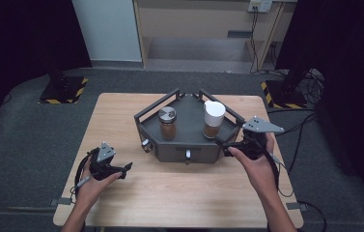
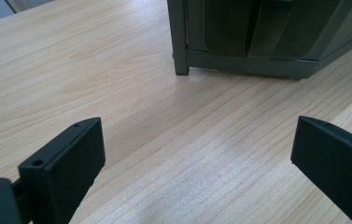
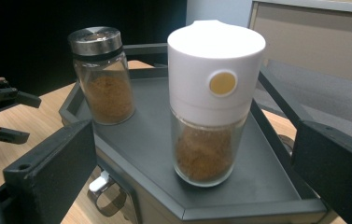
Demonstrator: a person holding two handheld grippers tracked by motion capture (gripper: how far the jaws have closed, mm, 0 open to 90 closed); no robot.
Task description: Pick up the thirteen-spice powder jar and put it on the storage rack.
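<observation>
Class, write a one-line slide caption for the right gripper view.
Open right gripper faces a white-capped spice jar beside a steel-lidded jar on a dark tray.

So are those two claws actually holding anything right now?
No, nothing is held. The left claw is open over bare table. The right claw is open facing the white-capped jar, not touching it.

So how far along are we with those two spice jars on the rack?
Nothing looks done yet: the white-capped jar and the metal-lidded jar both stand upright on the dark rack. In hand: the right gripper sits open at the rack's edge, jaws facing the white-capped jar without touching it. The left gripper waits open over the table. Gripping and moving a jar is all still left.
</observation>
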